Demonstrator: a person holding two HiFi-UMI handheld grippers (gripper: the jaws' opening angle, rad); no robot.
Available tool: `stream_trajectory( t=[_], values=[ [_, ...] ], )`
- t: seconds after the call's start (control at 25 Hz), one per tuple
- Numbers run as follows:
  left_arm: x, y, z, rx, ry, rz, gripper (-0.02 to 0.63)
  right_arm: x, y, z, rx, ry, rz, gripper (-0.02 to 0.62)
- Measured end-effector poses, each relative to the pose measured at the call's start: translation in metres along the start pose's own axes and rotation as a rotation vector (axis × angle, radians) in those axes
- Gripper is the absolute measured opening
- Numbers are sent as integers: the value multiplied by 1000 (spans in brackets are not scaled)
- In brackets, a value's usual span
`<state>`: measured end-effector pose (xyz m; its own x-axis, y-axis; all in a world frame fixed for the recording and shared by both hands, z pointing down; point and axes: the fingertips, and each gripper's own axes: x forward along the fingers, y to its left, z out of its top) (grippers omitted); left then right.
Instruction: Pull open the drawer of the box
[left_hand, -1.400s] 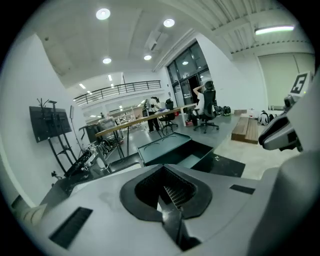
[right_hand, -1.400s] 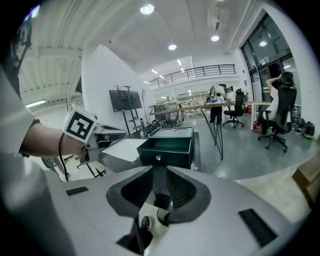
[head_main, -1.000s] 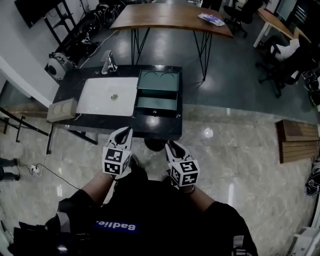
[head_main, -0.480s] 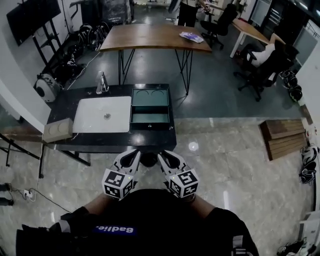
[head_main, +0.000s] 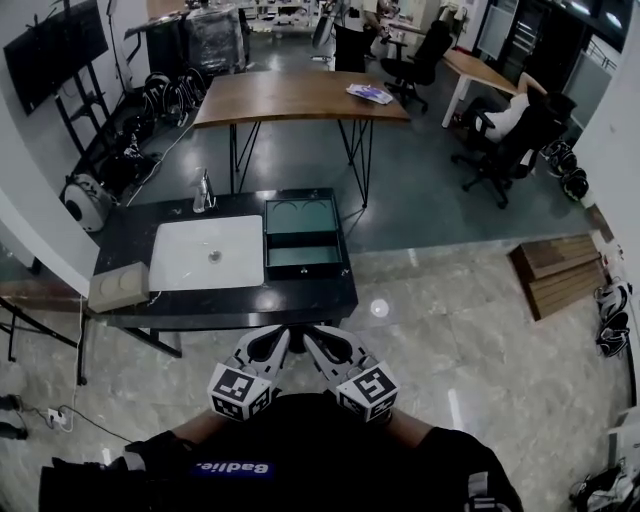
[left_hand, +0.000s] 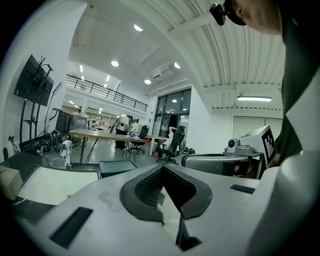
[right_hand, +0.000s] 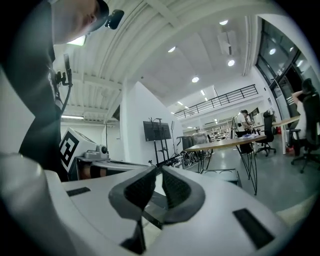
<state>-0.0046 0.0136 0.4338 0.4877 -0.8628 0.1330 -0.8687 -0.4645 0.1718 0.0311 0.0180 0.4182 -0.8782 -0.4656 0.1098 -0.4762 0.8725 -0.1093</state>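
Drawer (head_main: 304, 256) well apart, left gripper (head_main: 272, 338) and right gripper (head_main: 318, 340) fingers closed, empty.

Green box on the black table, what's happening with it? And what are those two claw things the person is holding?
A person stands back from the black table, holding a left gripper and a right gripper close to the body. Both are shut with nothing in them, and neither touches the green box. The box sits on the table beside a white sink, and its drawer looks pulled out toward the person.
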Motion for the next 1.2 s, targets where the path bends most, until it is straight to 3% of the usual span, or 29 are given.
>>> stream_trajectory(
  t=[0.04,0.36,1.2],
  values=[
    [-2,-2,1,8,-5,-13,2,1,3,0,-3,-8,2,0],
    [-10,-12,5,57,-23,-62,2,5,6,-1,7,-14,-6,0],
    [-8,-16,2,82,-31,-60,2,5,-10,-8,16,5,-68,0]
  ],
)
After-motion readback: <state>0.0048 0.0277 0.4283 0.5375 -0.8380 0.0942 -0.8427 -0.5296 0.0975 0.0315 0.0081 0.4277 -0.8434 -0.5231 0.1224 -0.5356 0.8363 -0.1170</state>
